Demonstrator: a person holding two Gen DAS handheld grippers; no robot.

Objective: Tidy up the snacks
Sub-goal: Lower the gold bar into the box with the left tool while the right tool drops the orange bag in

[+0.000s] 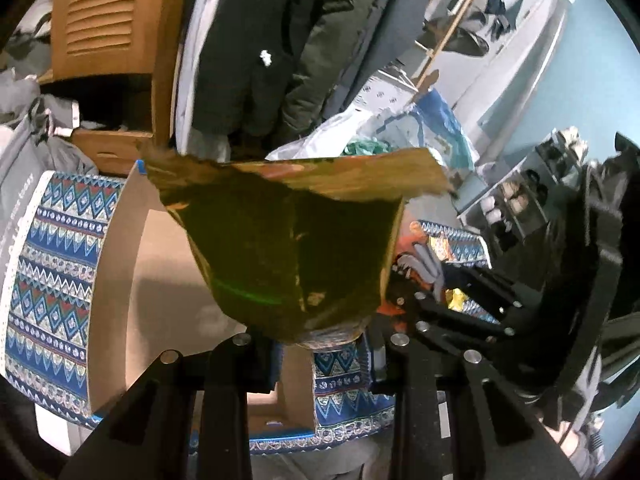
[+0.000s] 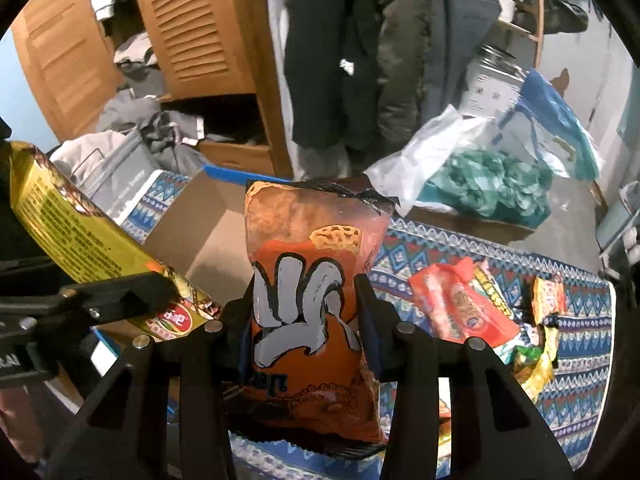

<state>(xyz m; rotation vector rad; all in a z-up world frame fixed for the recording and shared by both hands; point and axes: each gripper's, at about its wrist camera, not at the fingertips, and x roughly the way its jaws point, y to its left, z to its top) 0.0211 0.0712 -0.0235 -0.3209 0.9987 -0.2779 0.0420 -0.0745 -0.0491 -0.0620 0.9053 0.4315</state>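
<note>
My left gripper is shut on a yellow-green snack bag and holds it above an open cardboard box. The same yellow bag and left gripper show at the left of the right wrist view. My right gripper is shut on an orange snack bag with a white cartoon hand, held upright above the patterned cloth. That orange bag and the right gripper show at the right of the left wrist view.
Several loose snack packets lie on the blue patterned cloth to the right. A white plastic bag with green stuff sits behind. A wooden louvred wardrobe, hanging coats and piled clothes stand at the back.
</note>
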